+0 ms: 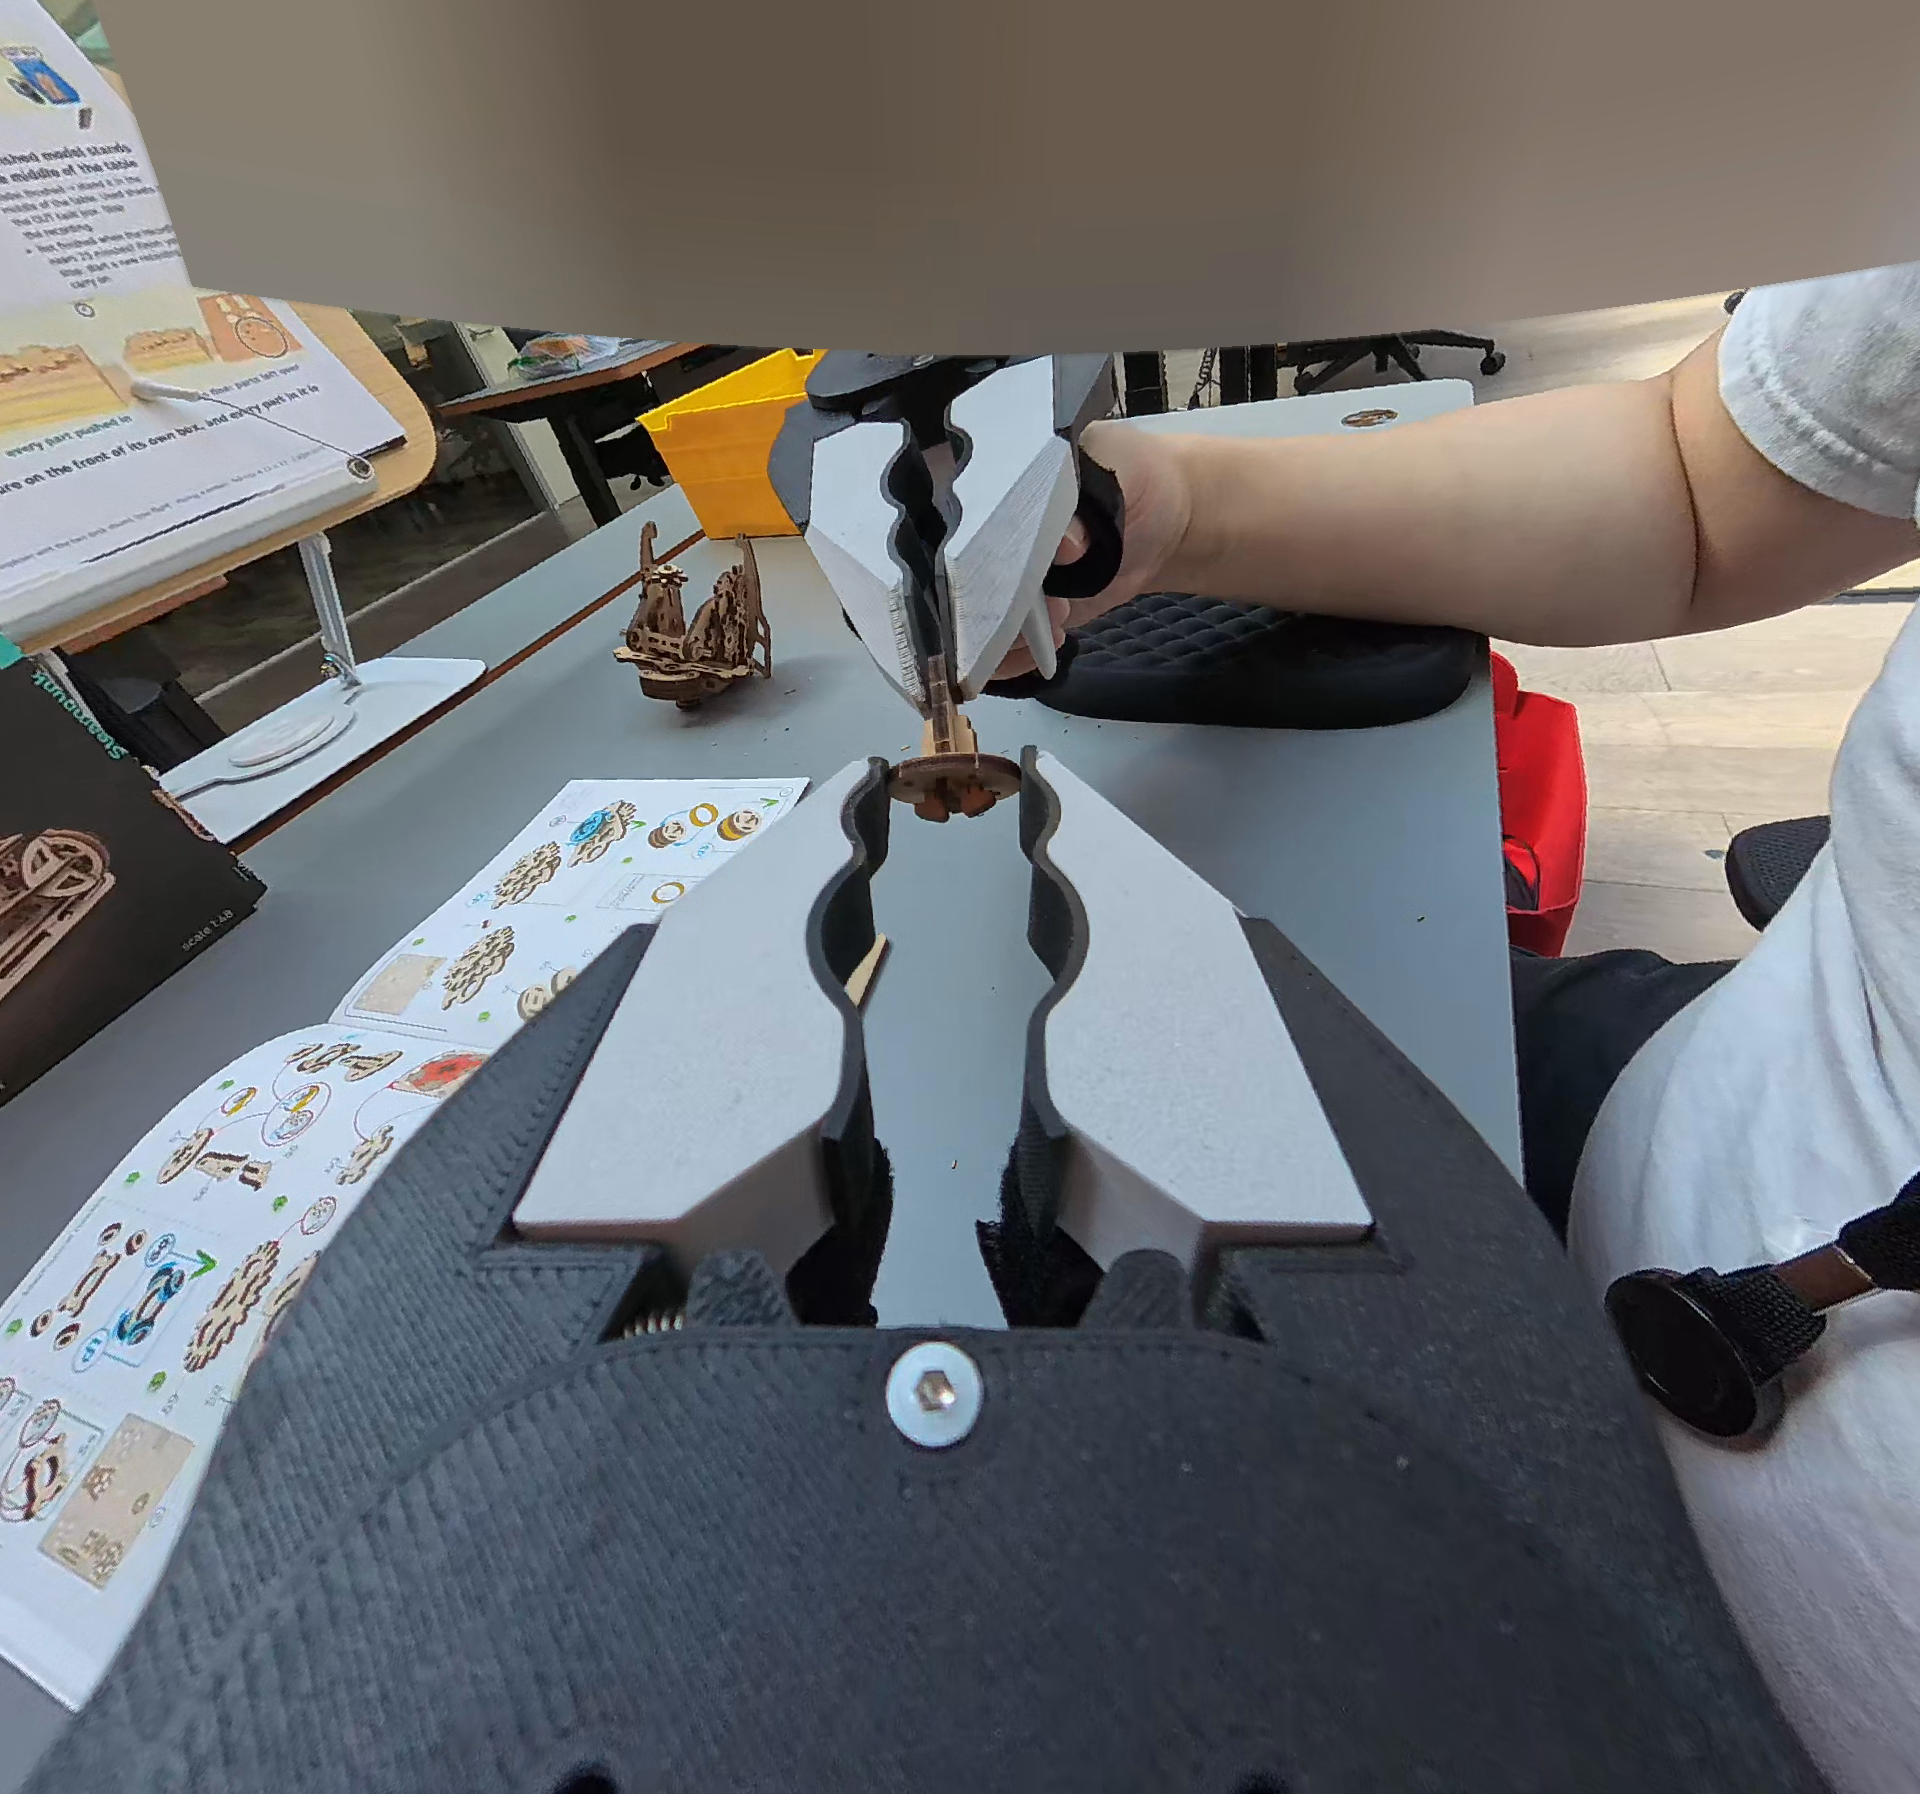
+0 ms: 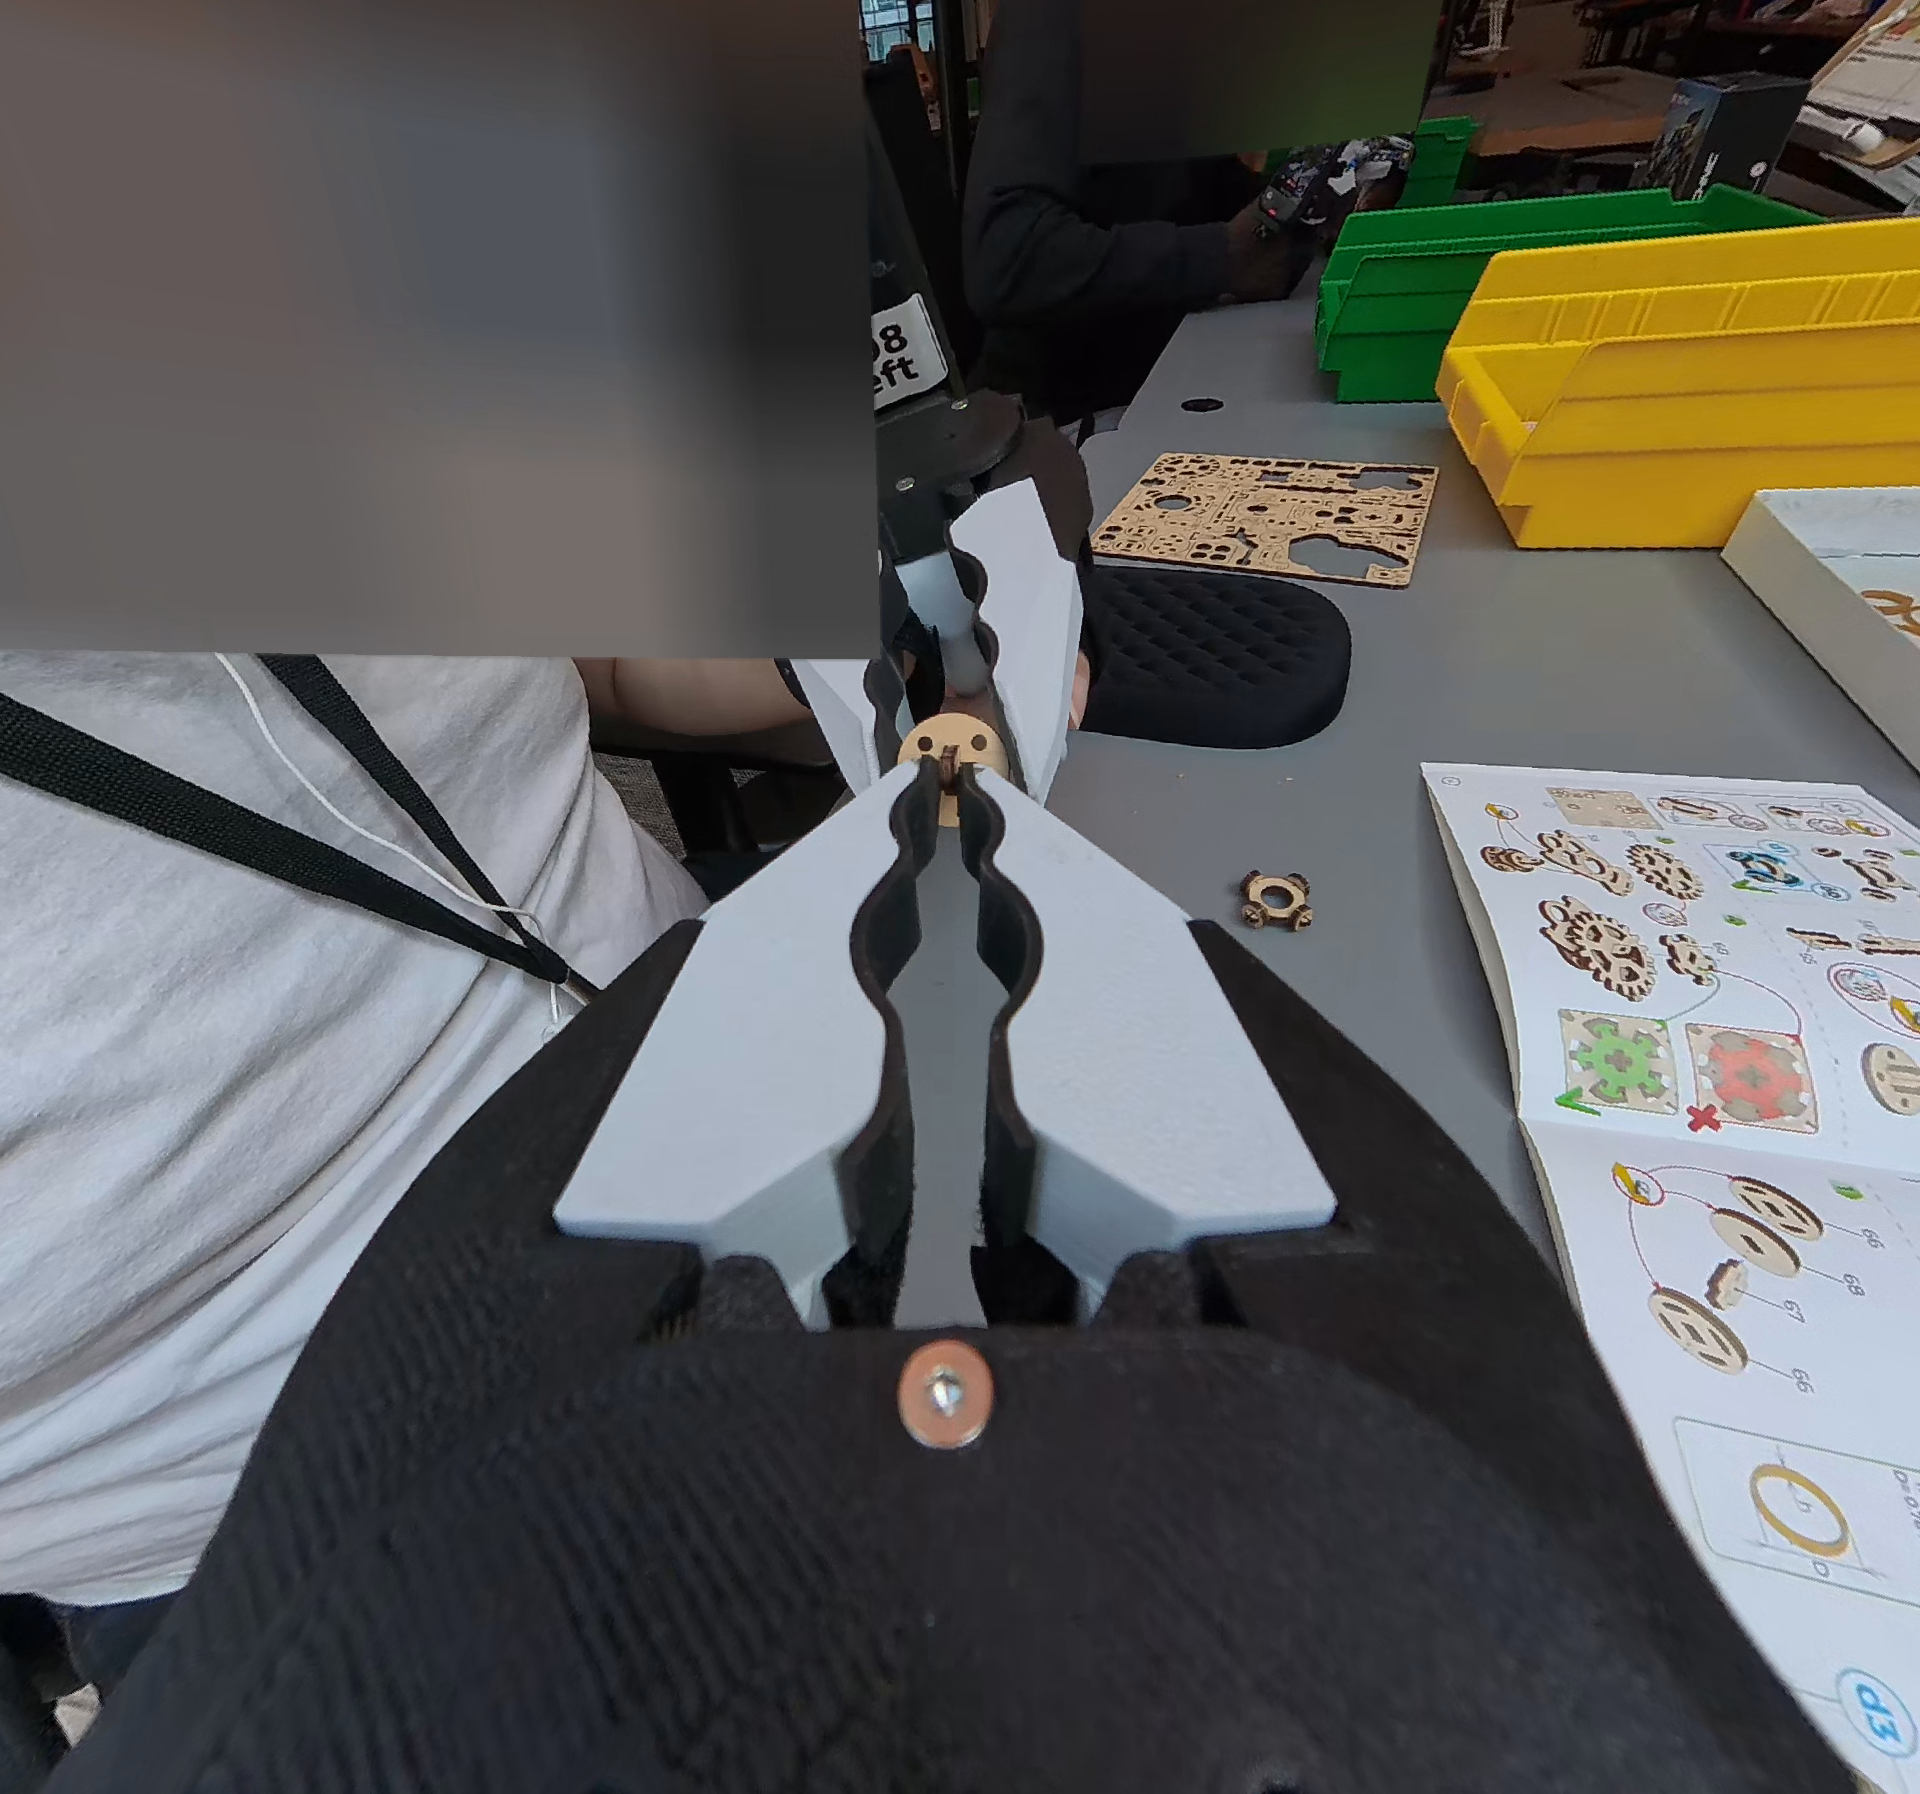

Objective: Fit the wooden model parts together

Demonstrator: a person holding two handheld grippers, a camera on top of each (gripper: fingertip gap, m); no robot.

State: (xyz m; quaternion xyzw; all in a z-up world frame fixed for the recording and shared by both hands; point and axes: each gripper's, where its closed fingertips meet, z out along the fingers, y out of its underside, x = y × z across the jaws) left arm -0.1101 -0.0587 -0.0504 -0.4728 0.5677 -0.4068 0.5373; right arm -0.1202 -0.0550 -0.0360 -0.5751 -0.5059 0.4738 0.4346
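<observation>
**Peg meets disc, above the grey table**

You have the two parts held nose to nose over the grey table (image 1: 1299, 809), just in front of the black quilted pad (image 1: 1257, 653), so both cameras see the joint and neither part can slip on the surface.

Your left gripper (image 1: 956, 773) stands moderately open, its fingertips bracing the rim of the round wooden disc (image 1: 956, 776) on either side; the disc lies flat between them, face up to the other tool. That seems chosen to present its centre slot squarely.

Your right gripper (image 2: 943, 783) is closed nearly to nothing, pinching the small wooden peg (image 1: 943, 721) at its upper end. The peg points down into the disc's middle, and from the right wrist view its tip sits at the slot between two holes. Whether it is fully seated I cannot tell.

A loose wooden ring (image 2: 1275, 899) lies on the table beside the instruction booklet (image 2: 1714, 1069); the punched-out parts sheet (image 2: 1268, 518) lies beyond the pad.
</observation>
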